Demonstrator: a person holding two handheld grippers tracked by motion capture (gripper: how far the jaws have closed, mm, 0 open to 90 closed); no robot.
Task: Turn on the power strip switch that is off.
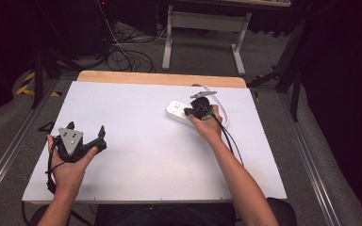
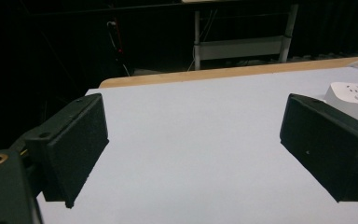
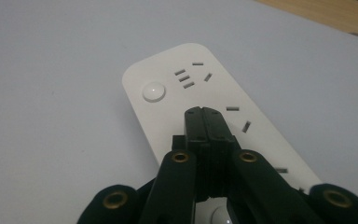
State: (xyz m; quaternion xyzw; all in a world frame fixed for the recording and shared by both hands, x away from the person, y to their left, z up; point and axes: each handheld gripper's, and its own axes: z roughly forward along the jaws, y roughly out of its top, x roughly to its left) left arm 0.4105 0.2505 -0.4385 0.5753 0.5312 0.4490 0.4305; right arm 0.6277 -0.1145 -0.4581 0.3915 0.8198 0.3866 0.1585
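Jaws of the right gripper (image 3: 207, 114) are pressed together on nothing, over the white power strip (image 3: 168, 84) at the table's (image 1: 146, 141) two o'clock; the left gripper's (image 1: 87, 136) gape empty. The strip looks rigid, light, smooth: take it across its long edges.

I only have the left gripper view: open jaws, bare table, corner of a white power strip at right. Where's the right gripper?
Observer: The right gripper is over the power strip, jaws shut.
Operator: Holding anything?
Observer: No. In its own view the jaws are pressed together with nothing between, tips above the strip's top face.
Operator: Near the button?
Observer: The round button sits at the strip's far end, ahead and left of the tips.
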